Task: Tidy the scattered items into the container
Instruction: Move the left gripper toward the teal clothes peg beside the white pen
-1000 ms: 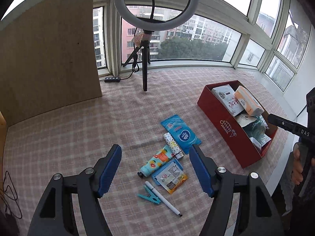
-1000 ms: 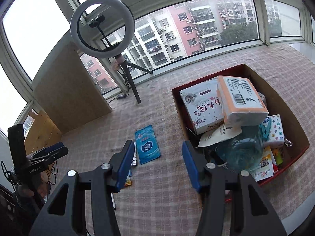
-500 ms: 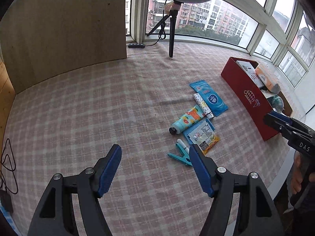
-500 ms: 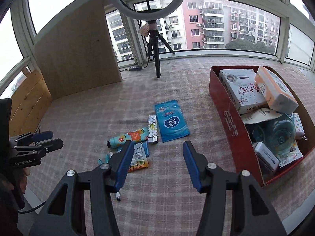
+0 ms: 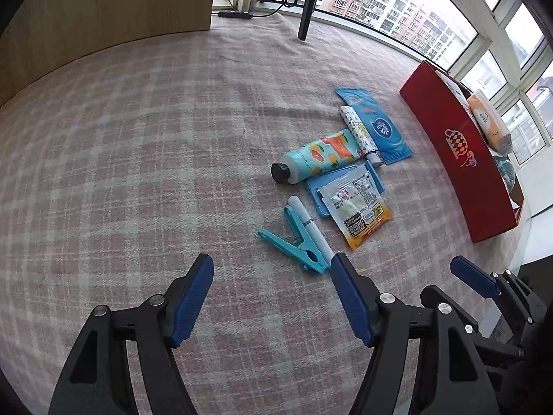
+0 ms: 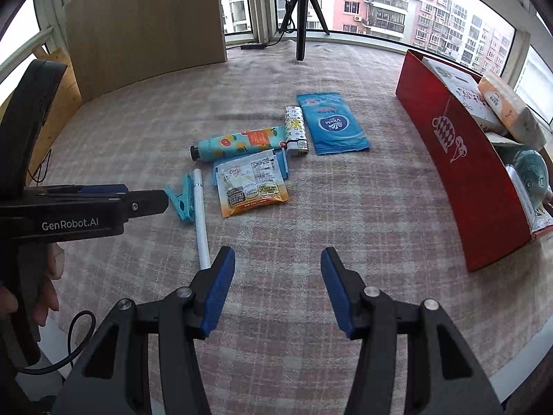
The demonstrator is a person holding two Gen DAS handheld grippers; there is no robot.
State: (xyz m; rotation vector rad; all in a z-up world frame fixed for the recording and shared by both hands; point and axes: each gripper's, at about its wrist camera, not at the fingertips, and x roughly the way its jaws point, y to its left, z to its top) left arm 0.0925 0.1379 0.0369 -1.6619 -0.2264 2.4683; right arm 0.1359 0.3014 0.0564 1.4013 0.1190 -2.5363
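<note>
Scattered items lie together on the checked cloth: a teal clothes peg [image 5: 293,240] [image 6: 181,199], a white pen [image 5: 311,228] [image 6: 200,221], an orange snack sachet [image 5: 356,207] [image 6: 250,186] on a blue case [image 5: 318,190], a fruit-print tube [image 5: 318,160] [image 6: 238,143], a patterned lighter [image 5: 359,133] [image 6: 295,131] and a blue wipes pack [image 5: 376,126] [image 6: 331,122]. The red box [image 5: 463,152] [image 6: 459,152] on the right holds several items. My left gripper [image 5: 271,276] is open and empty, just short of the peg. My right gripper [image 6: 276,269] is open and empty, nearer than the sachet.
A ring-light tripod [image 6: 299,17] stands at the back by the windows. A wooden board [image 6: 145,27] leans at the back left, with a power strip [image 6: 254,46] beside it. The table edge runs close to the box on the right.
Both grippers have tilted down and come lower over the cloth, nearer the scattered items. Both stay open and empty. The items have not moved.
</note>
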